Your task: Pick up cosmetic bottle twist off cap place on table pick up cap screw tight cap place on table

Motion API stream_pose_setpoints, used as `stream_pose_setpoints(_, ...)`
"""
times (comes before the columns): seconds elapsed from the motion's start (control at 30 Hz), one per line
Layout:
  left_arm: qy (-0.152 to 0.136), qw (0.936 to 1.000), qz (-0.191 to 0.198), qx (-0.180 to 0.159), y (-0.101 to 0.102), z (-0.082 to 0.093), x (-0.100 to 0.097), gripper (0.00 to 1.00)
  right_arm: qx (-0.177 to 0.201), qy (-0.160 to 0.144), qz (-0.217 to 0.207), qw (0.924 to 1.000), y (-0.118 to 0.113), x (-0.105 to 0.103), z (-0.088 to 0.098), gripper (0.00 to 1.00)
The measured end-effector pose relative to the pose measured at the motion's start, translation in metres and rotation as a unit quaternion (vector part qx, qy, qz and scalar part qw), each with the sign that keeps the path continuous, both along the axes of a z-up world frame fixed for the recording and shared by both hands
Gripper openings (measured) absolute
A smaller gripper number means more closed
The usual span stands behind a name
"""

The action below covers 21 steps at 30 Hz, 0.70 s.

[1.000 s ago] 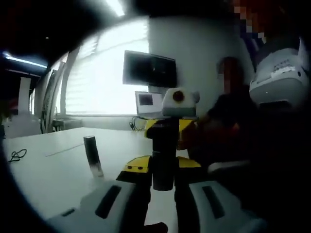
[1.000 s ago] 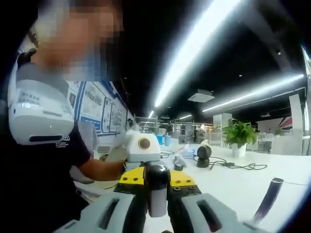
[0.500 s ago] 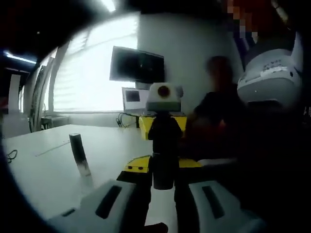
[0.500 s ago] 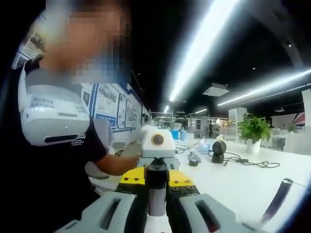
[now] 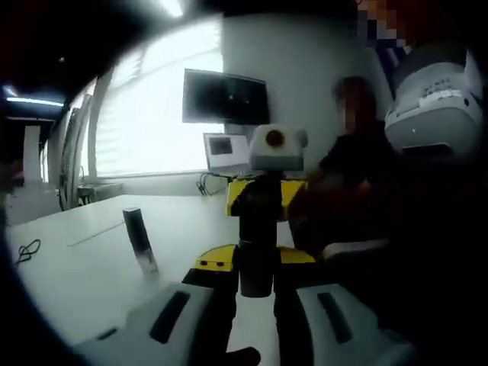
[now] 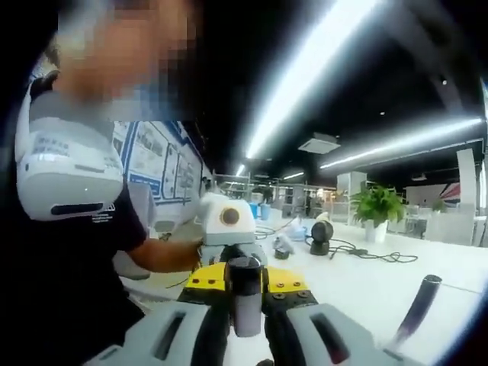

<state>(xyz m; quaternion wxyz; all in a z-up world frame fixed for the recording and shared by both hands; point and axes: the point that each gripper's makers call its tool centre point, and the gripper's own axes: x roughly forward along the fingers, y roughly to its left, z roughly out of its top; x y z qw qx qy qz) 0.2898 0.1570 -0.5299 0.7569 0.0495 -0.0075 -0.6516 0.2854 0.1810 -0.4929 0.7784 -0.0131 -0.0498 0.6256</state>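
Note:
The cosmetic bottle (image 5: 255,276) is held in the air between both grippers, end to end. My left gripper (image 5: 256,258) is shut on its dark end. My right gripper (image 6: 246,288) is shut on the pale end of the bottle (image 6: 246,314), whose dark part points away. The right gripper (image 5: 261,207) faces me in the left gripper view, and the left gripper (image 6: 232,248) faces me in the right gripper view. Which end is the cap I cannot tell.
A second dark tube (image 5: 142,241) (image 6: 412,313) stands upright on the white table (image 5: 76,274). A monitor (image 5: 225,97) and laptop (image 5: 223,149) sit at the far edge. A black device (image 6: 320,232), cables and a plant (image 6: 374,210) lie further off. The person's torso is close behind.
Both views have swung slightly with the hands. Each gripper has kept its hold on the bottle, and the tube on the table has stayed put.

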Motion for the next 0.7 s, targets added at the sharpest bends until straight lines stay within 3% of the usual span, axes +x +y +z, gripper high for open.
stream_pose_setpoints(0.4,-0.009,0.9949,0.099,-0.014,0.001,0.003,0.018,0.08,0.032,-0.006,-0.107,0.9938,0.002,0.015,0.005,0.16)
stream_pose_setpoints(0.47,-0.012,0.9909,0.133,-0.017,0.004,0.004,0.025,0.08,0.030,-0.015,-0.146,0.9887,0.000,0.022,0.007,0.17)
stream_pose_setpoints(0.6,-0.013,0.9885,0.148,-0.026,0.004,0.005,0.026,0.08,0.036,-0.023,-0.175,0.9837,0.003,0.024,0.008,0.18)
stream_pose_setpoints(0.7,-0.021,0.9834,0.178,-0.032,0.007,0.007,0.032,0.08,0.039,-0.025,-0.200,0.9787,0.002,0.029,0.008,0.18)
